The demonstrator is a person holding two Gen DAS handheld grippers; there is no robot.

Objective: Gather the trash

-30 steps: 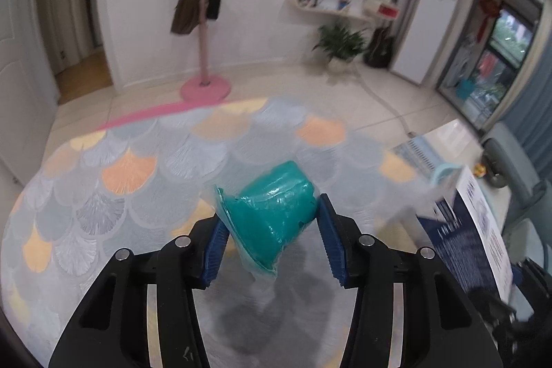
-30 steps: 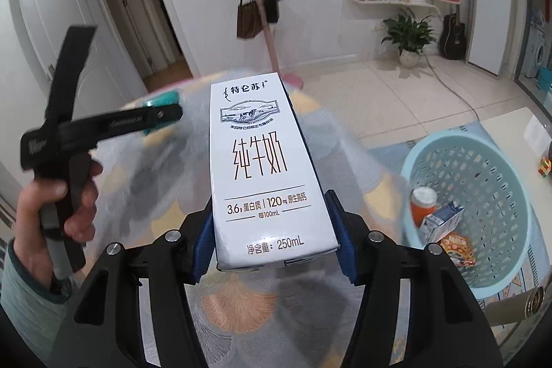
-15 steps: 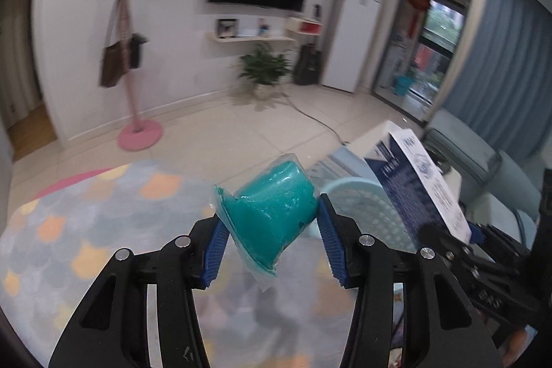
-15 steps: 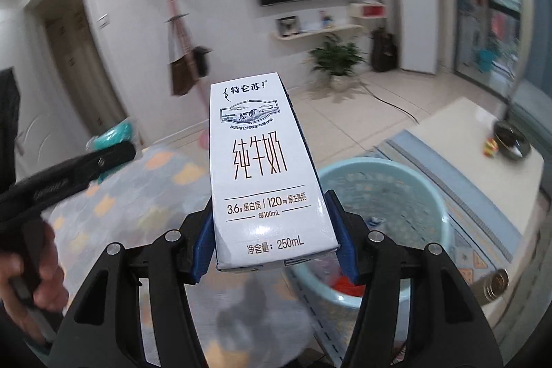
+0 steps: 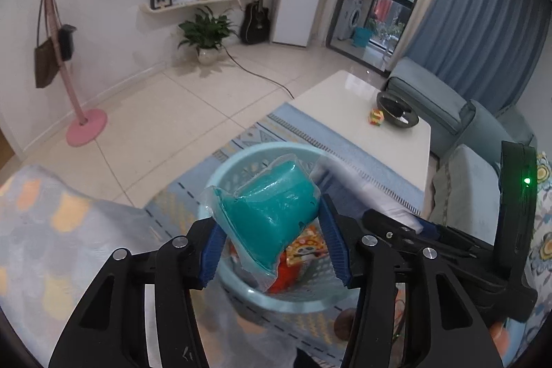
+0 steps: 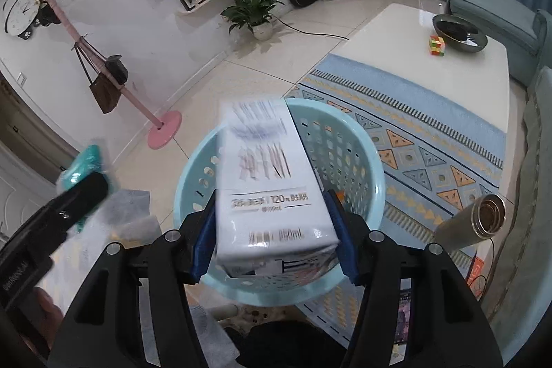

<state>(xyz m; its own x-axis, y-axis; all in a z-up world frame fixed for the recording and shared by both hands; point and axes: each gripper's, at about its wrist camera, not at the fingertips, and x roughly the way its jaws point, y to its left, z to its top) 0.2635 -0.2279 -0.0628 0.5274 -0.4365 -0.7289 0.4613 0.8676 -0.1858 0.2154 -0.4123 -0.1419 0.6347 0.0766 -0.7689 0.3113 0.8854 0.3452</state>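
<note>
My left gripper (image 5: 274, 249) is shut on a teal plastic cup in clear wrap (image 5: 272, 212) and holds it above the light blue laundry-style basket (image 5: 220, 175). My right gripper (image 6: 274, 240) holds a white milk carton (image 6: 269, 181) over the same basket (image 6: 358, 140). The carton looks blurred and tipped forward, with a small gap at the right pad, so the grip is unclear. Trash lies in the basket: an orange snack packet (image 5: 307, 244). The left gripper shows at the left of the right wrist view (image 6: 79, 192).
A white coffee table (image 6: 431, 71) holds a dark bowl (image 6: 459, 33) and a colour cube (image 6: 436, 45). A metal flask (image 6: 472, 223) lies to the right. A blue patterned rug (image 6: 414, 133), a grey-blue sofa (image 5: 483, 133) and a pink coat stand (image 6: 162, 126) surround the basket.
Both grippers swung right and down from above the scale-pattern rug to over the basket. The milk carton now looks blurred and tilted forward between the right pads.
</note>
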